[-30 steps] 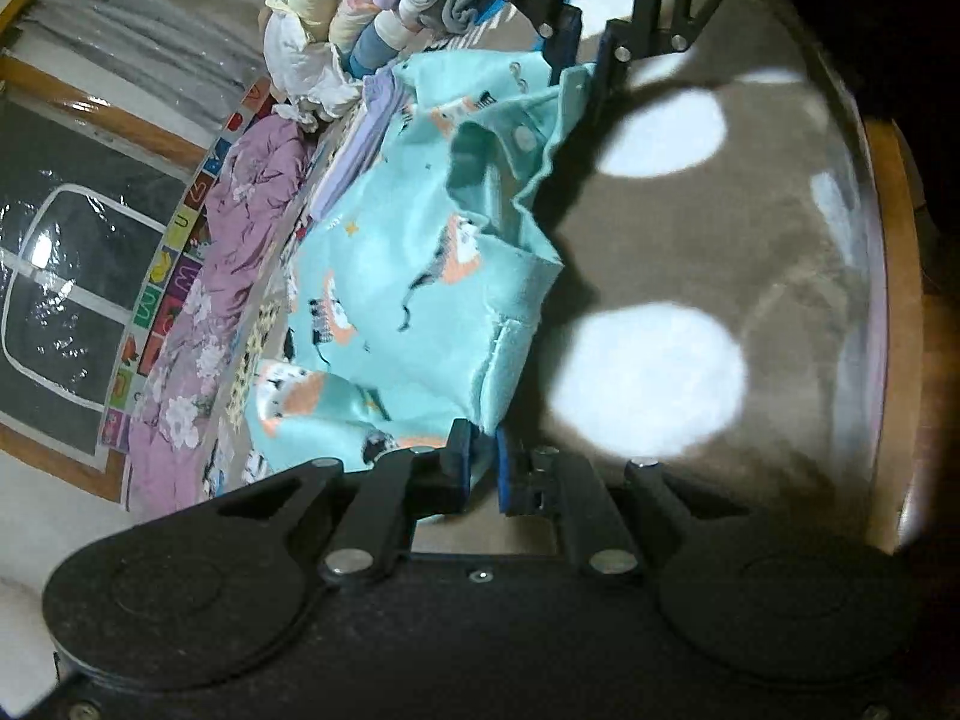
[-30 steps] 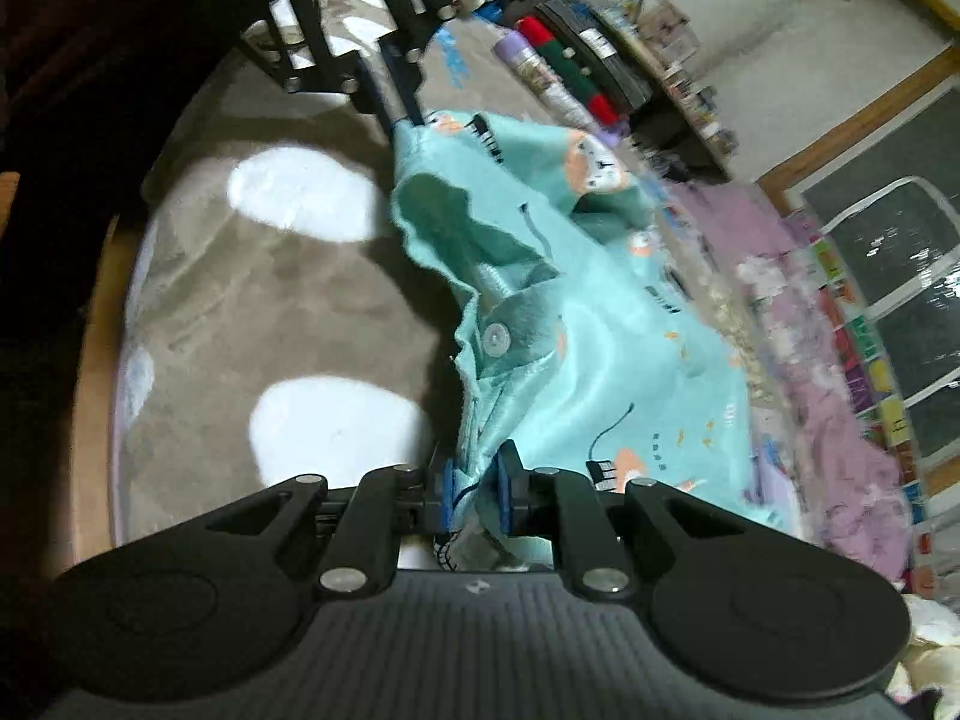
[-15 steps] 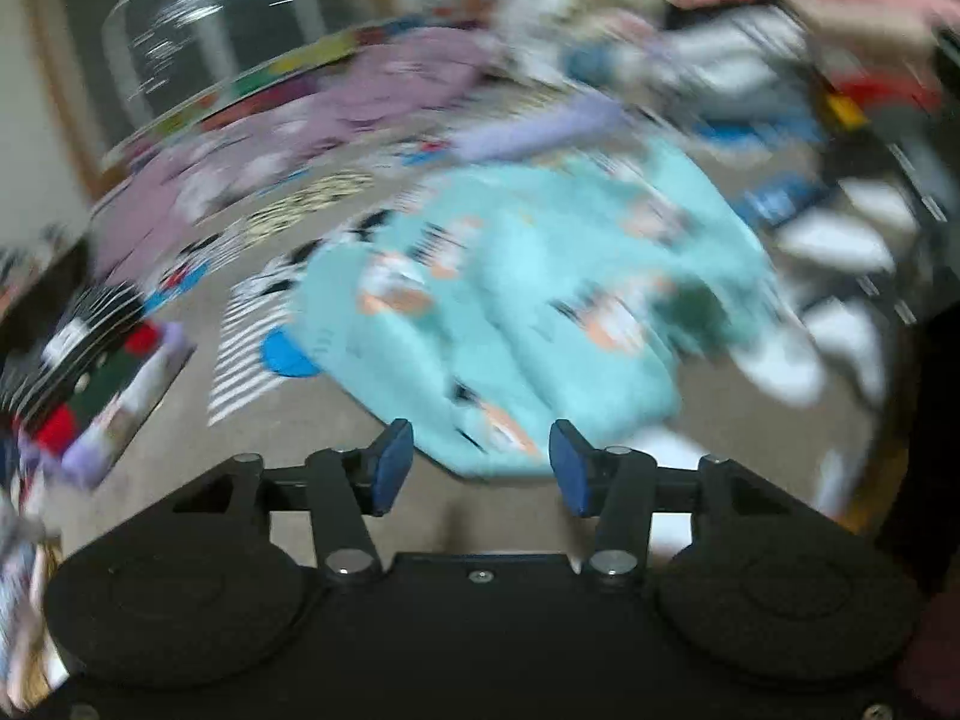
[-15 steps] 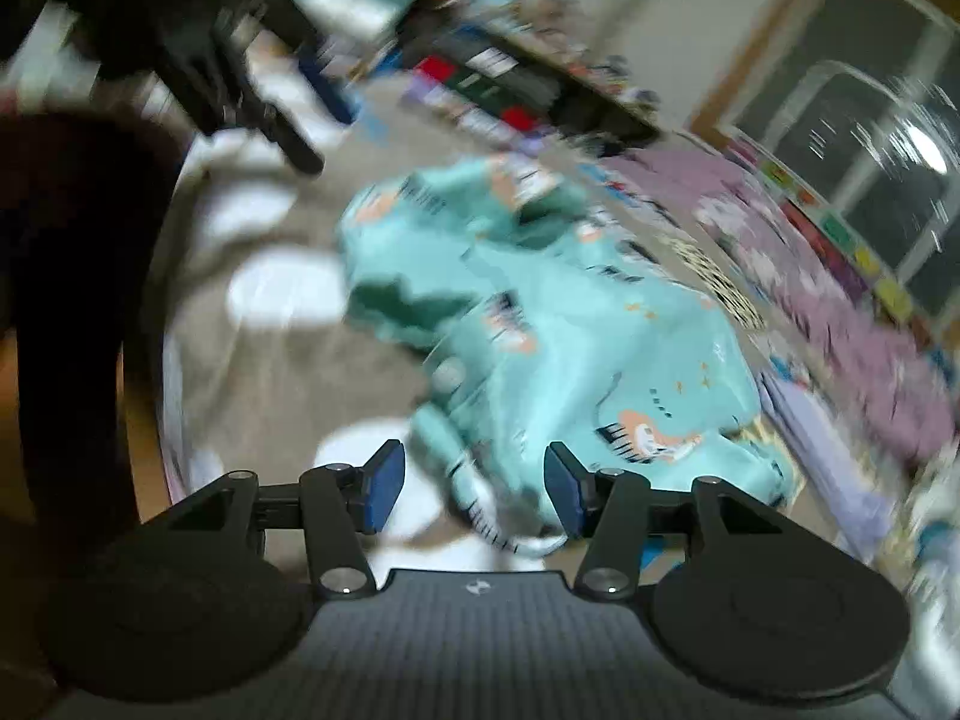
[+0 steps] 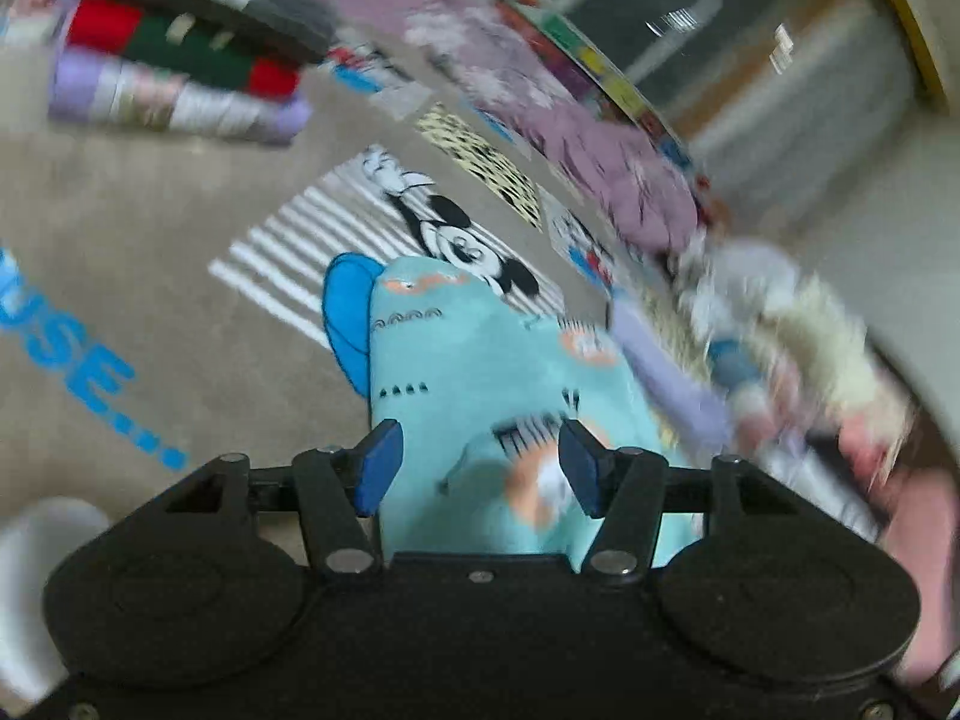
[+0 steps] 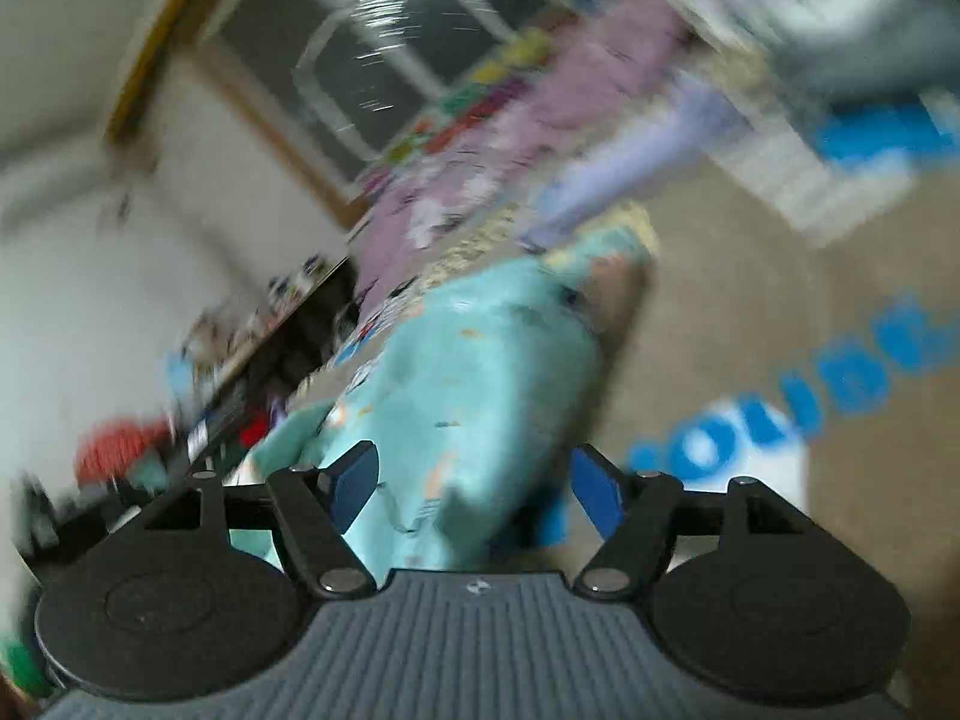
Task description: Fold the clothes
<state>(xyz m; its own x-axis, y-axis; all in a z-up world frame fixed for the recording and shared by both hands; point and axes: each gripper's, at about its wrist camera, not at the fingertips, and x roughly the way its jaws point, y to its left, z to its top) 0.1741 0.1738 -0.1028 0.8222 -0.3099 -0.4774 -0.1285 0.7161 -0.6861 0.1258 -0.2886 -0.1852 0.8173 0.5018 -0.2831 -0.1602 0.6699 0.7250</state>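
Note:
A turquoise garment (image 5: pixel 480 372) printed with small orange and black figures lies on the grey cartoon-print rug (image 5: pixel 150 252). In the left wrist view my left gripper (image 5: pixel 478 468) hovers over its near part, jaws opening, blue pads apart, the cloth lying below them and not pinched. The right wrist view is blurred: the same turquoise garment (image 6: pixel 480 384) stretches away from my right gripper (image 6: pixel 474 483), whose jaws are also opening, with the cloth under the gap and no pad pressing on it.
A stack of folded clothes (image 5: pixel 180 78) in red, green, grey and lilac sits at the far left. A loose heap of pale clothes (image 5: pixel 780 336) lies at the right. Purple floral bedding (image 5: pixel 600 144) runs along a glass door (image 6: pixel 372 60).
Both grippers were shut on edges of the turquoise garment and held it up. They have since let go, rolled round and swung away; the garment now lies flat on the rug.

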